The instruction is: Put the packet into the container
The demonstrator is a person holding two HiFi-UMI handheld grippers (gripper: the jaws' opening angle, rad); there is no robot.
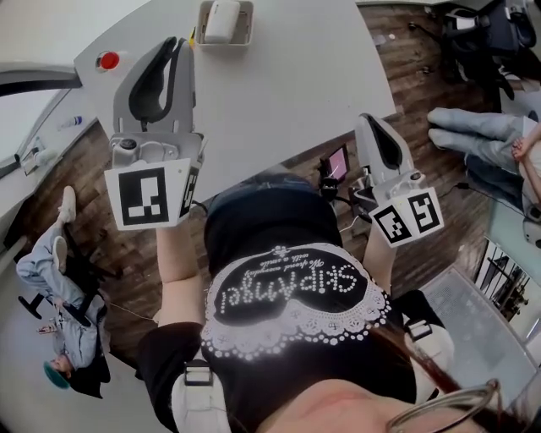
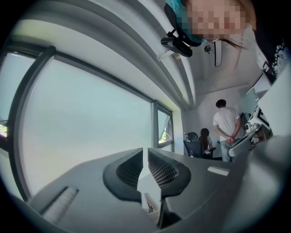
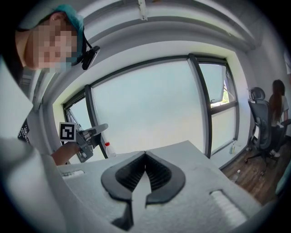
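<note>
Container (image 1: 247, 34) at far table (image 1: 287, 93) edge, packet (image 1: 222, 19) seemingly inside

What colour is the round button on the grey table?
Red; the round button shows best in the head view.

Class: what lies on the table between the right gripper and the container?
Nothing: in the head view the table between the right gripper and the container is bare.

Red button (image 1: 108, 60) on grey table (image 1: 296, 93)
</note>
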